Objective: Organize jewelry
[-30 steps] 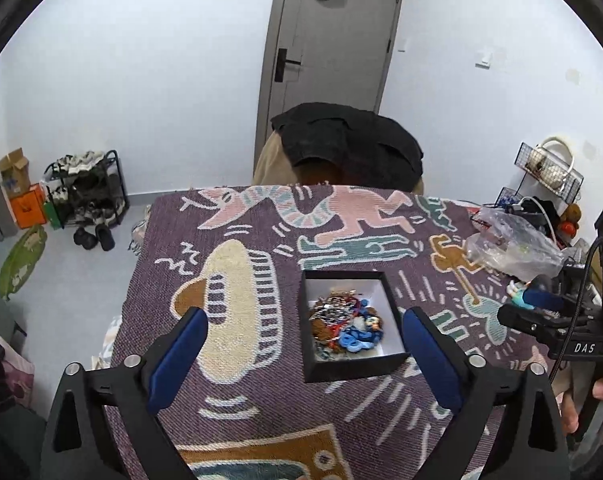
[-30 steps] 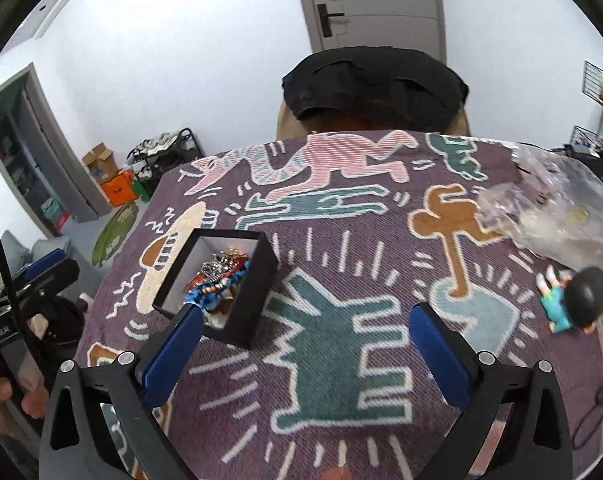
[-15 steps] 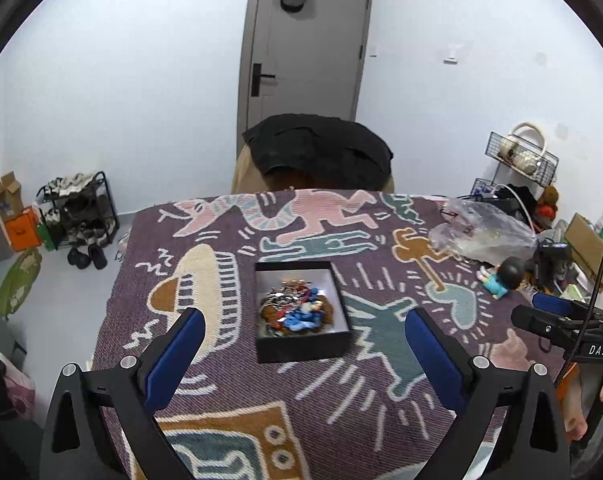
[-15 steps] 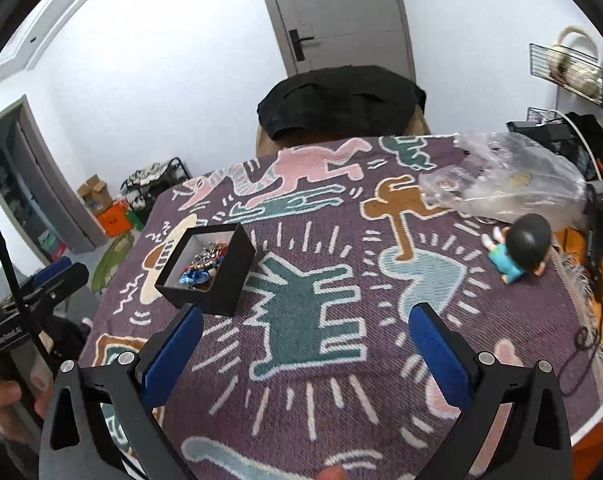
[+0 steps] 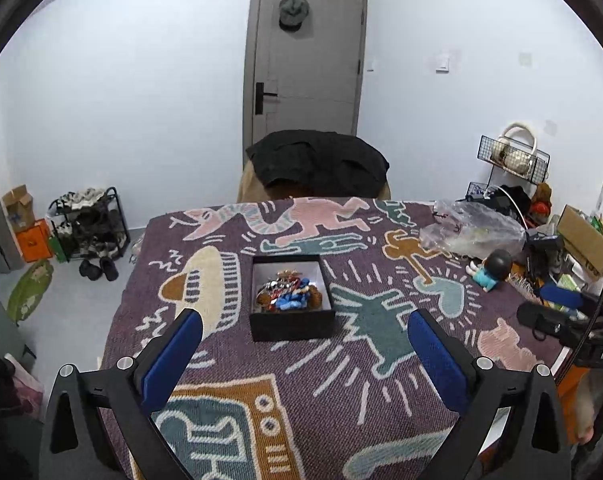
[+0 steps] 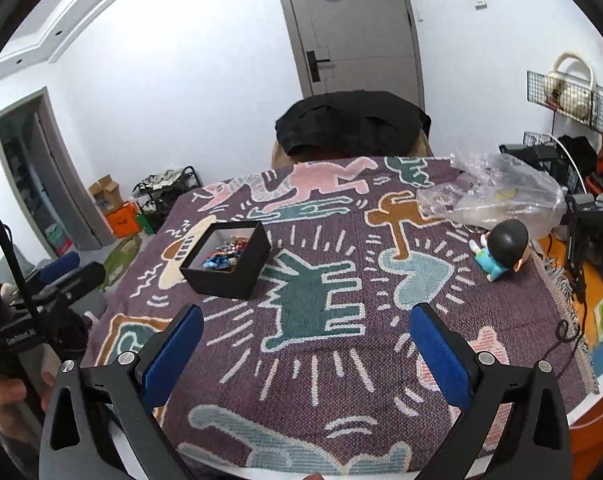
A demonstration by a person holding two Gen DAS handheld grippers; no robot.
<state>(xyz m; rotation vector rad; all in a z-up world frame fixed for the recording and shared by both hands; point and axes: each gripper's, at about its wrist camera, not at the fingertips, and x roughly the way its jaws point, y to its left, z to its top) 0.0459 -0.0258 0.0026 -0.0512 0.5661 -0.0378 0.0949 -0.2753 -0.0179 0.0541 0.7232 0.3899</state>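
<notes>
A small black box (image 5: 291,326) with a white lining holds a heap of colourful jewelry (image 5: 288,296). It stands on the patterned purple cloth (image 5: 361,364) of the table. The box also shows in the right wrist view (image 6: 229,276), with the jewelry (image 6: 223,256) inside. My left gripper (image 5: 301,344) is open and empty, raised in front of the box. My right gripper (image 6: 305,338) is open and empty, above the cloth to the right of the box.
A crumpled clear plastic bag (image 6: 497,196) and a small doll figure (image 6: 499,250) lie at the table's right side. A chair with a black garment (image 5: 321,164) stands behind the table. A shoe rack (image 5: 87,228) is on the floor at left.
Both grippers have pulled back and up from the box, so more of the table shows. The box and jewelry have not moved. Both grippers stay open.
</notes>
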